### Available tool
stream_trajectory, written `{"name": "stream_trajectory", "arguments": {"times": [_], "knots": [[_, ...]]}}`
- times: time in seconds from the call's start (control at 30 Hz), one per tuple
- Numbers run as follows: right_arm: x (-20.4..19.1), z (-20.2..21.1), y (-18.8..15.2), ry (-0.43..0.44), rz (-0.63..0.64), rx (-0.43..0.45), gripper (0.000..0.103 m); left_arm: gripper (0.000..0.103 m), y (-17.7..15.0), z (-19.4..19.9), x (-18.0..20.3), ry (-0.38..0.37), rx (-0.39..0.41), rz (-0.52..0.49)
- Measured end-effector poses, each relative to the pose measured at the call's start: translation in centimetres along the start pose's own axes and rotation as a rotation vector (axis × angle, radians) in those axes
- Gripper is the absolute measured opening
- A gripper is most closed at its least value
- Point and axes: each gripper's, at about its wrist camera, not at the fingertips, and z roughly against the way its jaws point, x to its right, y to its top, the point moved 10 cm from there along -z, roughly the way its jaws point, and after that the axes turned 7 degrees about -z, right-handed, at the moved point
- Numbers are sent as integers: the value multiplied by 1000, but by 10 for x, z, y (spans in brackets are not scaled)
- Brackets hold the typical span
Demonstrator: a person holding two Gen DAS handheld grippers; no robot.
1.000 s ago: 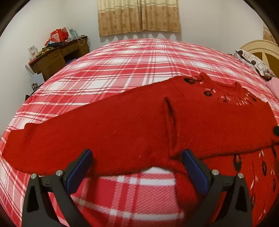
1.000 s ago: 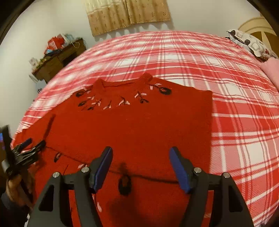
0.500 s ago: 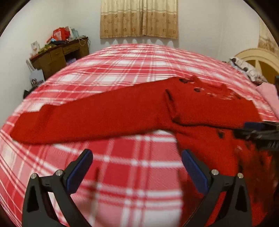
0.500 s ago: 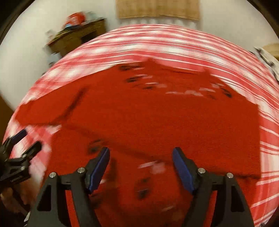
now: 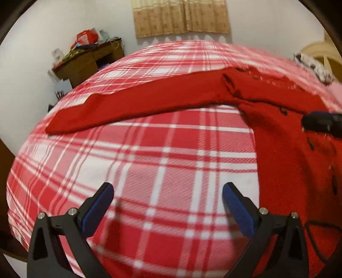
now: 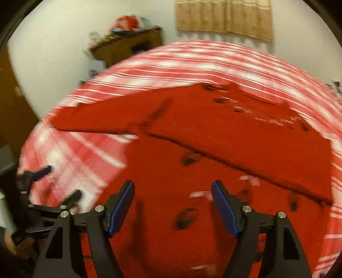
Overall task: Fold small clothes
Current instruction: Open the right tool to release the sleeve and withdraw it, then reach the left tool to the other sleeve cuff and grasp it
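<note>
A red knitted sweater (image 5: 284, 136) with small dark and white motifs lies flat on the red-and-white plaid bed (image 5: 162, 158). One sleeve (image 5: 136, 102) stretches out to the left; the other sleeve is folded across the chest (image 6: 245, 139). My left gripper (image 5: 167, 198) is open and empty above bare bedspread, left of the sweater's body. My right gripper (image 6: 172, 198) is open and empty above the sweater's lower body (image 6: 166, 171). The left gripper also shows at the left edge of the right wrist view (image 6: 57, 184), and the right gripper's tip shows in the left wrist view (image 5: 320, 123).
A cluttered wooden desk (image 5: 89, 62) stands against the wall beyond the bed's far left corner. A curtain (image 5: 181, 17) hangs on the back wall. Pillows and a cream headboard (image 5: 316, 55) are at the far right.
My left gripper has drawn back and left off the sweater, so it now hovers over bare bedspread. My right gripper has swung left over the sweater's body. Both stayed open.
</note>
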Motion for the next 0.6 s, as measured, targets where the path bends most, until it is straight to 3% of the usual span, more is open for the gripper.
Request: {"name": "stream_trajectory", "arguments": {"times": [0.1, 0.2, 0.27, 0.3, 0.33, 0.37, 0.43, 0.6], "knots": [[-47, -7, -16, 183, 59, -45, 75, 103, 2, 4, -26, 15, 22, 61], [-60, -38, -38, 163, 75, -133, 75, 103, 11, 5, -59, 72, 47, 116], [-69, -38, -42, 210, 56, -121, 80, 103, 16, 6, -83, 103, 61, 161], [-80, -34, -47, 294, 44, -155, 80, 103, 17, 4, -92, 111, 62, 181], [-95, -26, -54, 439, 14, -220, 80, 103, 17, 3, -101, 118, 60, 198], [-102, -18, -56, 484, 17, -225, 79, 103, 17, 0, -110, 130, 57, 214], [-92, -12, -48, 343, 80, -121, 79, 103, 18, -7, -126, 157, 54, 233], [-53, -3, -22, 252, -4, -51, 79, 103, 15, -24, -171, 218, 39, 290]]}}
